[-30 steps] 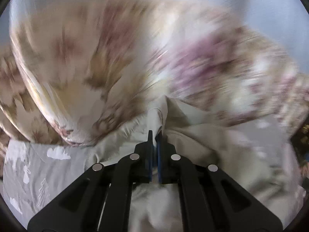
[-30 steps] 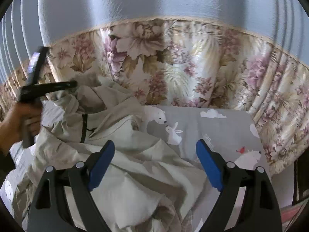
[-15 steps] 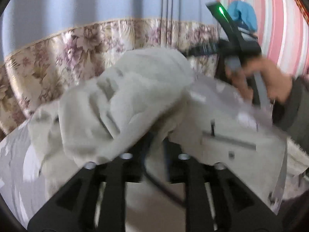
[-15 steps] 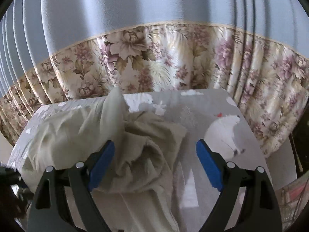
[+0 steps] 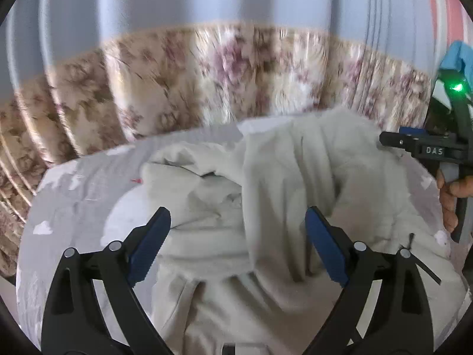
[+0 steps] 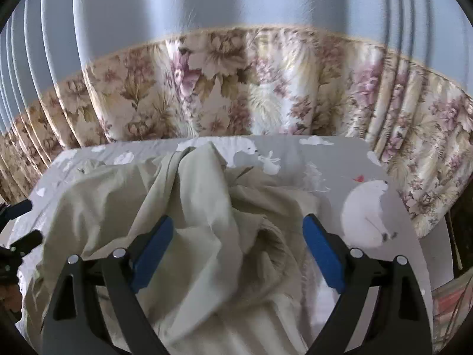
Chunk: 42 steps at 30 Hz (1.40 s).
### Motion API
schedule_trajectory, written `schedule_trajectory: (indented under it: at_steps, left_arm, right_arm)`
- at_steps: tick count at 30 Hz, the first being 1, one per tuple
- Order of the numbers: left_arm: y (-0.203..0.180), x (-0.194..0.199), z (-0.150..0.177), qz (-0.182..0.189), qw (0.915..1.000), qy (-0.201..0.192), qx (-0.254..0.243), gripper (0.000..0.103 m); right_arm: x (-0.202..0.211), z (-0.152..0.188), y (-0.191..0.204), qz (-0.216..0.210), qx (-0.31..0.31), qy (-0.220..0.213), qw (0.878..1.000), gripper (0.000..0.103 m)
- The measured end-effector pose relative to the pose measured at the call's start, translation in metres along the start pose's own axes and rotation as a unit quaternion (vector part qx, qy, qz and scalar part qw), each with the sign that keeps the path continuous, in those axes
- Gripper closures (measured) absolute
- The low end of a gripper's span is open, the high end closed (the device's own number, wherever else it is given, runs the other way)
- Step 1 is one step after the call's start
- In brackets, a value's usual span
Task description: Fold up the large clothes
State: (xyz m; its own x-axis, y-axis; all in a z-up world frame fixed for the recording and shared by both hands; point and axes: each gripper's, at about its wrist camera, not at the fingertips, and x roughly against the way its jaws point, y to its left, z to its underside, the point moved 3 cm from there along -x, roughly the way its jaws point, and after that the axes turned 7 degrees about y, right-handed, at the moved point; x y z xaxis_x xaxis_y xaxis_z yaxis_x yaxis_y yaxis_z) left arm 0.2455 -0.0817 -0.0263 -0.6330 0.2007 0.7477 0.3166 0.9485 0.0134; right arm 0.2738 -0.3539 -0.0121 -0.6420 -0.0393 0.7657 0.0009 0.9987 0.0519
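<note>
left gripper (image 5: 238, 251): black arms, blue fingers (image 5: 149, 248), silver screws | right gripper (image 6: 236, 251): same, "DAS" mark, green light | skin: brown

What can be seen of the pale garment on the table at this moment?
The garment is a large, pale beige-green piece of thin woven-looking cloth, lying crumpled in a heap with deep folds and a raised ridge through its middle. It rests on the grey animal-print tablecloth and covers much of it. A dark cord or zip pull shows near its right edge. Neither open gripper, left or right, grips it.
</note>
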Motion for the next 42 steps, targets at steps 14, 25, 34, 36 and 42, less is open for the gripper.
schedule_trajectory:
  at_steps: [14,25,34,36,42]
  left_arm:
    - [0.021,-0.108,-0.07,0.014,0.9931,0.105,0.05,0.076]
    - [0.088,-0.115,-0.127,-0.11,0.9868,0.016,0.118,0.078]
    - [0.086,-0.078,-0.086,-0.102,0.9904,0.001,0.093,0.022]
    - [0.076,-0.059,-0.071,-0.105,0.991,0.002,0.082,0.011]
    - [0.043,-0.064,-0.033,-0.09,0.9911,0.067,0.072,0.007]
  right_arm:
    - [-0.099,-0.056,0.02,-0.056,0.019,0.106,0.993,0.096]
    - [-0.1,-0.065,-0.026,-0.007,-0.067,0.006,0.998,0.1]
    - [-0.053,-0.044,-0.033,-0.038,-0.063,-0.024,0.997,0.033]
    - [-0.035,-0.039,-0.02,-0.051,-0.034,-0.034,0.998,0.029]
    - [-0.062,-0.003,0.011,-0.037,-0.015,0.053,0.998,0.028]
